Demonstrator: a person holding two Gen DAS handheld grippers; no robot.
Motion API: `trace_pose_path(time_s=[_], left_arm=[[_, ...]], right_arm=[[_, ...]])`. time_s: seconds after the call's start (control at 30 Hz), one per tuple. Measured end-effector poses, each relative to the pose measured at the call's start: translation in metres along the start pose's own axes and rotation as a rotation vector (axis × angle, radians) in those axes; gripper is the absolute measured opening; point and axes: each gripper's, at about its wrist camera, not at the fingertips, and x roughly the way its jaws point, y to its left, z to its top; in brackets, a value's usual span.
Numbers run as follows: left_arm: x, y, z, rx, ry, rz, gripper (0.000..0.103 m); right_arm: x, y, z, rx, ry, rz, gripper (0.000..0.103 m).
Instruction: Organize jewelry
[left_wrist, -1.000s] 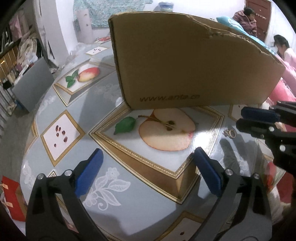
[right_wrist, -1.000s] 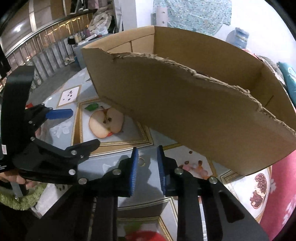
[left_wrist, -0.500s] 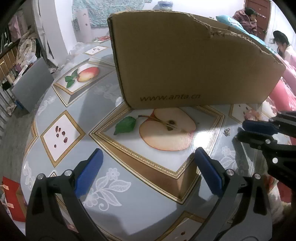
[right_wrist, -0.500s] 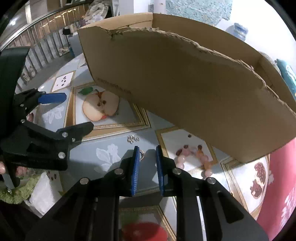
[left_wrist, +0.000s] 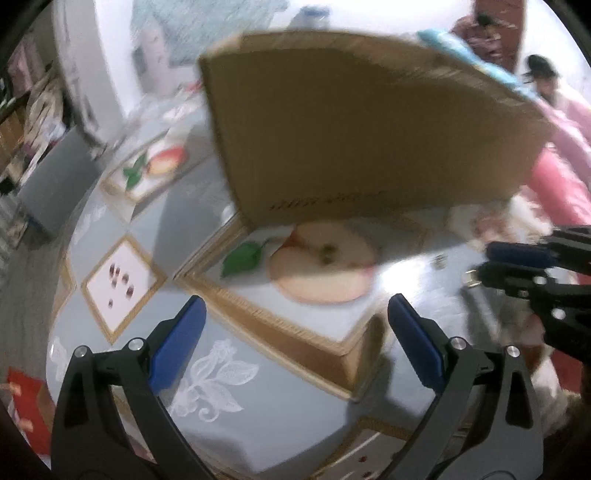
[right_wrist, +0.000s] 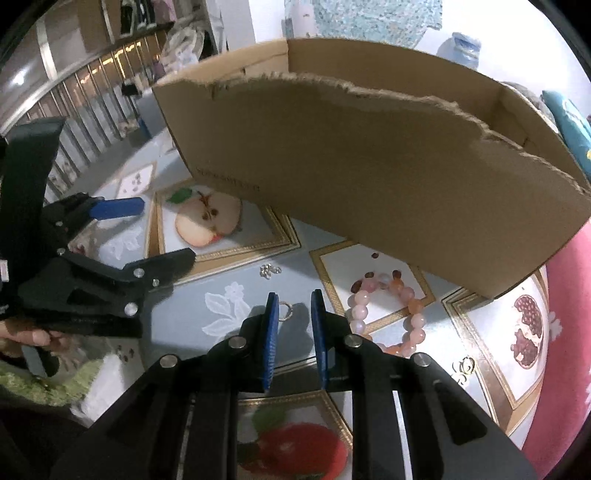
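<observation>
A small ring (right_wrist: 286, 310) lies on the tablecloth just ahead of my right gripper (right_wrist: 294, 304), whose jaws are slightly apart and empty. A pink bead bracelet (right_wrist: 388, 310) lies to its right, near the box wall. A small silver chain piece (right_wrist: 269, 270) lies further ahead. The open cardboard box (right_wrist: 369, 166) stands behind them. My left gripper (left_wrist: 295, 314) is wide open and empty above the apple picture; the ring (left_wrist: 470, 277) shows at the right gripper's tip in the blurred left wrist view.
The round table (left_wrist: 110, 229) has a fruit-print cloth. A small earring (right_wrist: 466, 366) lies near the pomegranate print. A green towel (right_wrist: 22, 384) lies at the left edge. People sit in the background (left_wrist: 546, 81).
My right gripper has drawn back and lowered, bringing the ring and the whole bracelet into view. The left gripper view has shifted left and blurred.
</observation>
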Motion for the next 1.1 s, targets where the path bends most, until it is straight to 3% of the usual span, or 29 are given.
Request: trace_pose_path(time_s=[0.07, 0.23, 0.43, 0.77, 0.83, 1.1], left_arm=[[-0.007, -0.013, 0.004, 0.051, -0.037, -0.051, 0.094], [-0.006, -0.049, 0.008, 0.187, -0.035, -0.143, 0.058], [0.007, -0.075, 0.01, 0.277, 0.008, -0.182, 0.036], [0.016, -0.078, 0.018, 0.289, 0.03, -0.185, 0.012], [0.016, -0.079, 0.018, 0.294, 0.031, -0.187, 0.003], [0.006, -0.065, 0.02, 0.217, 0.01, -0.21, 0.002]], right_arm=[[-0.006, -0.005, -0.002, 0.017, -0.017, 0.019, 0.018], [-0.015, -0.014, -0.008, 0.05, -0.046, 0.062, 0.018], [-0.02, -0.02, -0.013, 0.066, -0.065, 0.091, 0.018], [-0.022, -0.025, -0.014, 0.092, -0.091, 0.111, 0.018], [-0.023, -0.026, -0.015, 0.096, -0.094, 0.112, 0.018], [-0.027, -0.026, -0.018, 0.093, -0.097, 0.114, 0.018]])
